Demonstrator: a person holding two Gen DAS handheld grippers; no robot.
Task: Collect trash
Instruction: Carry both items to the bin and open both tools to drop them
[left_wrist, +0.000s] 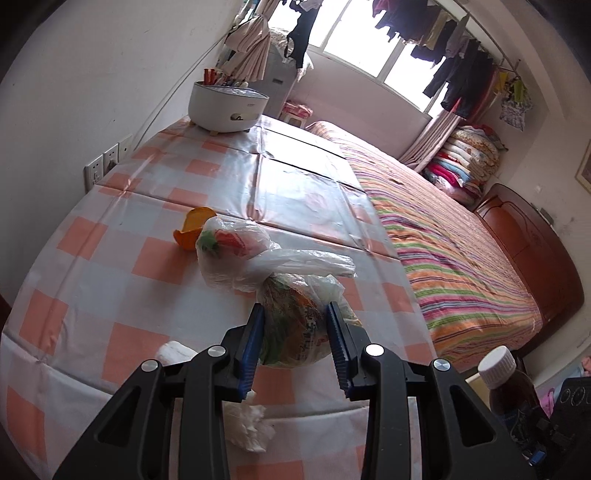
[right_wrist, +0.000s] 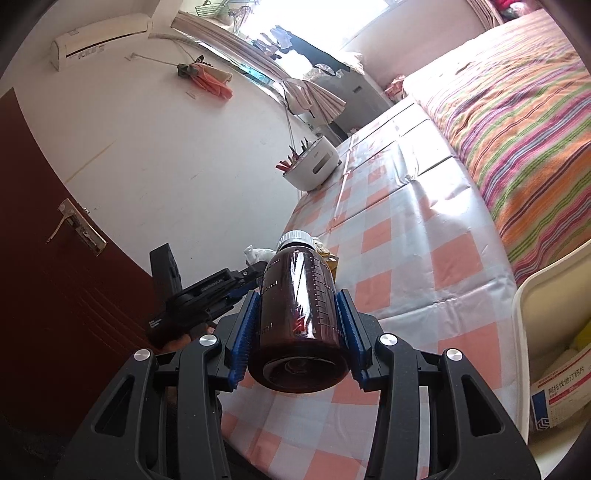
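1. Left tool (left_wrist: 295, 314): its blue pads are closed against both sides of a clear plastic bag (left_wrist: 303, 325) stuffed with printed wrappers. The bag is gripped at its bulging lower part; its knotted top trails forward.
2. Right tool (right_wrist: 299, 299): its pads clamp a brown bottle (right_wrist: 299, 314) with a white cap, held sideways with the cap pointing away from the camera and the base toward it. The same bottle shows at the lower right edge of the left wrist view.
3. Table (left_wrist: 110, 229): covered with a glossy orange-and-white checked cloth; it stands against the wall on one side and just beside the bed on the other.
4. Second plastic bag (left_wrist: 229, 251): holds red and green contents and lies on the table just beyond the gripped bag, touching its knotted top.
5. Orange peel (left_wrist: 194, 229): sits on the cloth just beside the second bag, on its far side.
6. Crumpled tissue (left_wrist: 247, 424): lies near the table's front edge, below the left tool; another white wad (left_wrist: 173, 350) lies to its left.
7. White pot (left_wrist: 225, 107): stands at the far end of the table with utensils sticking up inside.
8. Bed (left_wrist: 461, 258): carries a striped cover.
9. White bin (right_wrist: 532, 332): at the right edge of the right wrist view, below the table's edge, holding a medicine box (right_wrist: 557, 391).
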